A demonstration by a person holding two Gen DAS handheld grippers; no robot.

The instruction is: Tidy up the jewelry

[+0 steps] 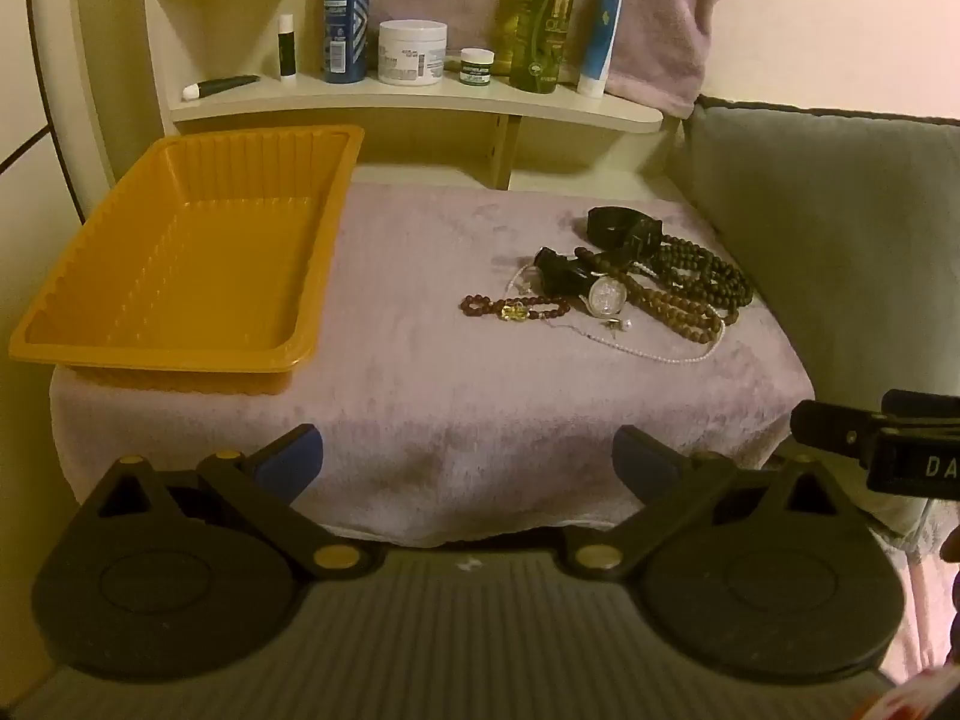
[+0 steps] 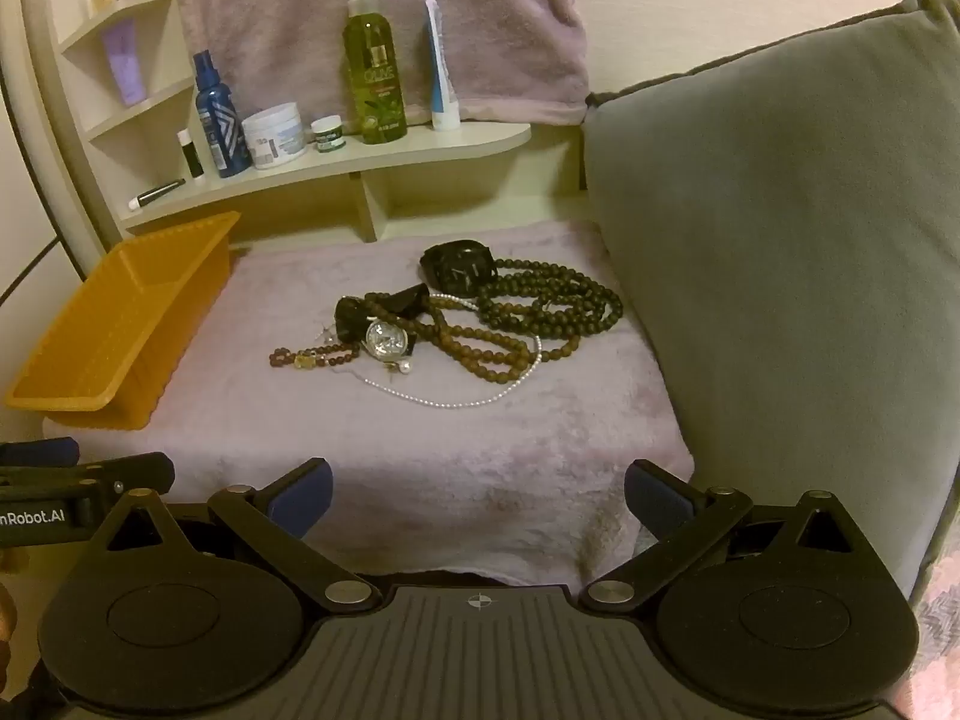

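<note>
A pile of jewelry lies on a mauve towel (image 1: 420, 372): dark bead necklaces (image 1: 702, 276) (image 2: 558, 300), brown bead strands (image 2: 480, 342), a silver-faced watch (image 1: 606, 294) (image 2: 387, 339), a black watch (image 1: 618, 228) (image 2: 459, 267), a small red bead bracelet (image 1: 516, 307) (image 2: 312, 355) and a thin pearl strand (image 2: 456, 402). An empty orange tray (image 1: 90, 324) (image 2: 66, 384) sits at the left. My left gripper (image 1: 468, 462) is open and empty, short of the towel's front edge. My right gripper (image 2: 477, 495) is open and empty, in front of the pile.
A shelf (image 1: 420, 99) behind the towel holds bottles, jars and tubes, with a green bottle (image 2: 372, 60) tallest. A grey cushion (image 2: 780, 270) stands close on the right. A towel (image 2: 384, 18) hangs on the wall behind.
</note>
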